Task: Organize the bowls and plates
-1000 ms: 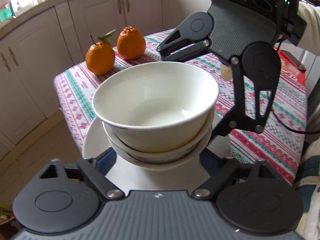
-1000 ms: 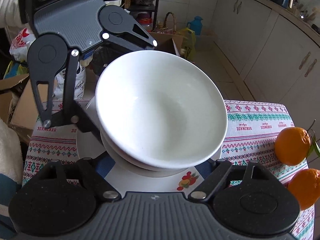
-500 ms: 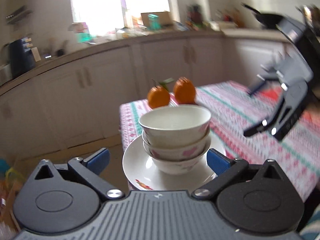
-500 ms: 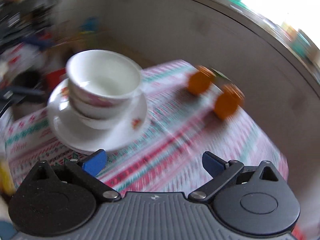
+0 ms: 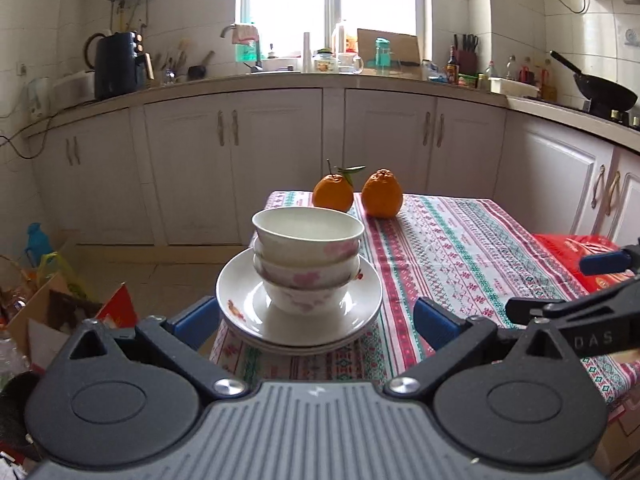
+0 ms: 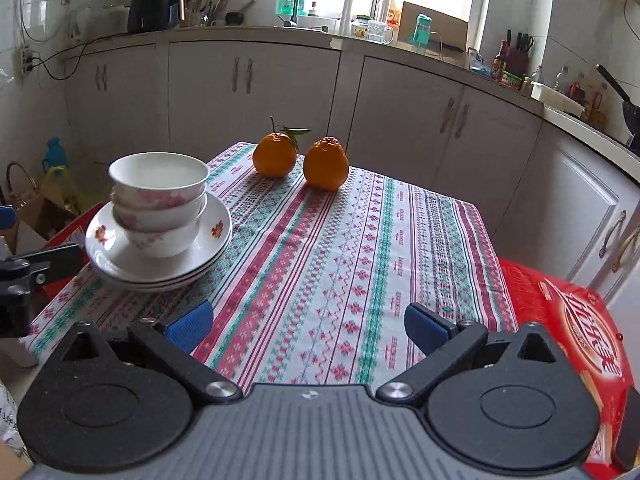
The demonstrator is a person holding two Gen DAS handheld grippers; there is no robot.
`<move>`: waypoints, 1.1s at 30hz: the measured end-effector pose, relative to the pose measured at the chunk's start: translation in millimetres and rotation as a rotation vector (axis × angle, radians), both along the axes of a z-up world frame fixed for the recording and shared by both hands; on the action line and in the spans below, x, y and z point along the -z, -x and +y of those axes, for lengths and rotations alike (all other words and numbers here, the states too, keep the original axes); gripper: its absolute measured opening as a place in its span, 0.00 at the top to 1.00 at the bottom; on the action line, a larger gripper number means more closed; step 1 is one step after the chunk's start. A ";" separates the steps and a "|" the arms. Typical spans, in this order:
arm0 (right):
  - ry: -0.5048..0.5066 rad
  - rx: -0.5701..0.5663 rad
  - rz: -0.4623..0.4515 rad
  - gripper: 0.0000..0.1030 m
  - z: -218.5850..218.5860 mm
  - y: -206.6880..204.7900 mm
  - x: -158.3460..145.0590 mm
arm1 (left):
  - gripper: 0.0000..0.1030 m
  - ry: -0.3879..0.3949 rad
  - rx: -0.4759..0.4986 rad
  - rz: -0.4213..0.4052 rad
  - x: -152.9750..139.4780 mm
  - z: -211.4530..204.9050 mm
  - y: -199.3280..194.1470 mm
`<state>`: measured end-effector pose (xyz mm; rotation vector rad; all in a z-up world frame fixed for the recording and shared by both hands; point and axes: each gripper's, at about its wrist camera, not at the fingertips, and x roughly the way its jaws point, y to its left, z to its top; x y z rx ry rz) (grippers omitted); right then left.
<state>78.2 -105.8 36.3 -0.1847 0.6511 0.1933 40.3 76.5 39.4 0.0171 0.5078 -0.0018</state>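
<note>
Bowls (image 5: 307, 258) stacked on plates (image 5: 298, 330); both tools (image 5: 316, 322) (image 6: 308, 328) spread wide, empty ("DAS" lettering on right one).

Glossy ceramic bowls (image 5: 307, 258), woven tablecloth (image 5: 460, 256)

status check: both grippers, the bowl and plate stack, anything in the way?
Left gripper open, empty. Right gripper open, empty. Bowls stacked on plates at table corner. Oranges clear of stack.
</note>
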 end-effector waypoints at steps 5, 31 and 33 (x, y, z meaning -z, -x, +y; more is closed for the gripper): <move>-0.015 -0.008 -0.026 0.00 0.4 18.8 -2.7 | 0.01 0.005 -0.014 0.020 -1.4 -11.1 12.9; -0.038 0.023 -0.097 0.00 -3.2 36.8 -10.0 | 0.00 -0.036 -0.091 -0.001 -6.7 -26.9 25.9; -0.040 0.023 -0.099 0.00 -3.3 37.6 -10.2 | 0.00 -0.042 -0.102 -0.004 -6.9 -27.7 26.6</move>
